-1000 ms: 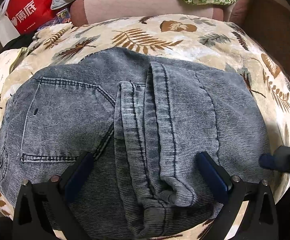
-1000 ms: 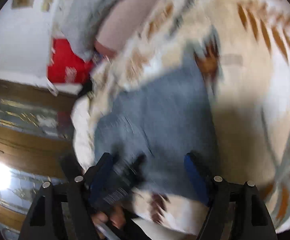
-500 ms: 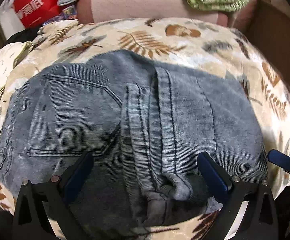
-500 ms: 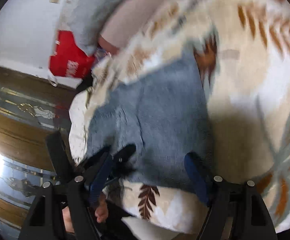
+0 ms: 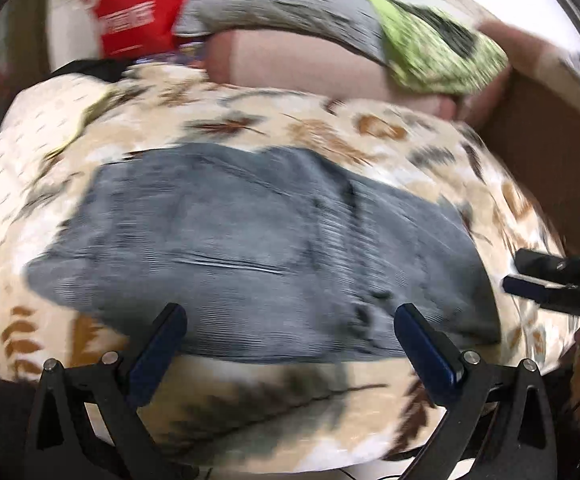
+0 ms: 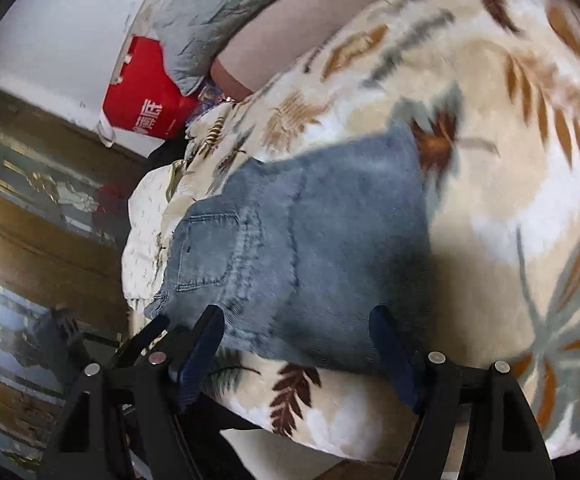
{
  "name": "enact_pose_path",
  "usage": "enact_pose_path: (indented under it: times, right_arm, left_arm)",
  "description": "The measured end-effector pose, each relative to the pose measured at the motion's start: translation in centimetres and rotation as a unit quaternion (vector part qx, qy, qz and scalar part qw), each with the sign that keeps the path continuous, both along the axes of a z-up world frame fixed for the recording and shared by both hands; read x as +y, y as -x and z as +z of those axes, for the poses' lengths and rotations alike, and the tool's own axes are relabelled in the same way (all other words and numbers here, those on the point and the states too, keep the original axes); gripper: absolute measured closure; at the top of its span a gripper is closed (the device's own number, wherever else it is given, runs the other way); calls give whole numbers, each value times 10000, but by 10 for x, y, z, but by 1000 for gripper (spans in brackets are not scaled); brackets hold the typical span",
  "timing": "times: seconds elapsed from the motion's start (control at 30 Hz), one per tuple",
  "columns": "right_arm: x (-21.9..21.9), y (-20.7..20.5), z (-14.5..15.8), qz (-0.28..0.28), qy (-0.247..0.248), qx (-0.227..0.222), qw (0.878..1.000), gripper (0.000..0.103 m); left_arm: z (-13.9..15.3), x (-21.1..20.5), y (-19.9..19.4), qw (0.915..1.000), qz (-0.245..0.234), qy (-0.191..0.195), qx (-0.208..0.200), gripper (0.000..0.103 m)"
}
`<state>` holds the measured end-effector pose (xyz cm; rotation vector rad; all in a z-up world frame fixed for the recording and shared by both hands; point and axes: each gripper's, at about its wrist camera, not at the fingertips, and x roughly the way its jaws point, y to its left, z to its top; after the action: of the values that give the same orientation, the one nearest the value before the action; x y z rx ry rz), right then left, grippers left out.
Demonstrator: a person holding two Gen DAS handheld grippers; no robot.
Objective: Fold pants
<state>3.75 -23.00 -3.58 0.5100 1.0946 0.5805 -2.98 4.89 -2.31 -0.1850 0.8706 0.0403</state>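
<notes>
The grey-blue jeans lie folded into a compact rectangle on a leaf-print blanket; the left wrist view is motion-blurred. My left gripper hovers open over the near edge of the jeans, holding nothing. In the right wrist view the jeans show a back pocket on their left part. My right gripper is open above their near edge, with nothing between its fingers. The right gripper also shows at the right edge of the left wrist view. The left gripper's fingers appear just left of the right one.
Behind the blanket sit a red bag, a grey quilt, a green cloth and a pink cushion. A brown board stands at the right. A wooden door with glass panels is beyond the bed's left edge.
Both grippers have pulled back and risen off the jeans, so the jeans look smaller and farther. Both views have tilted. The jeans lie as before.
</notes>
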Motion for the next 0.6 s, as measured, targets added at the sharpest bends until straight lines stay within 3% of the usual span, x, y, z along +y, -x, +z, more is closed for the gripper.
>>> enact_pose_path:
  times: [0.1, 0.2, 0.23, 0.33, 0.4, 0.5, 0.6]
  right_arm:
    - [35, -29, 32, 407, 342, -297, 9981, 25]
    - [87, -76, 53, 764, 674, -429, 9939, 25]
    - [107, -96, 52, 784, 839, -401, 9926, 25]
    - [152, -150, 34, 821, 1408, -200, 9864, 30]
    - [179, -182, 15, 965, 1788, -24, 9791, 42]
    - [200, -202, -10, 1193, 2145, 139, 9693, 57]
    - [218, -212, -28, 1394, 2344, 233, 9618, 60]
  left_arm:
    - [16, 55, -8, 9976, 660, 85, -210, 0]
    - [13, 93, -30, 9938, 1110, -20, -74, 0]
    - [5, 105, -41, 9920, 1250, -139, 140, 0]
    - [-19, 128, -57, 9887, 1433, -165, 409, 0]
    - [-34, 136, -60, 9886, 1407, -31, 534, 0]
    - [-44, 138, -62, 9884, 1388, -33, 612, 0]
    - [-46, 139, -64, 9889, 1351, -78, 615, 0]
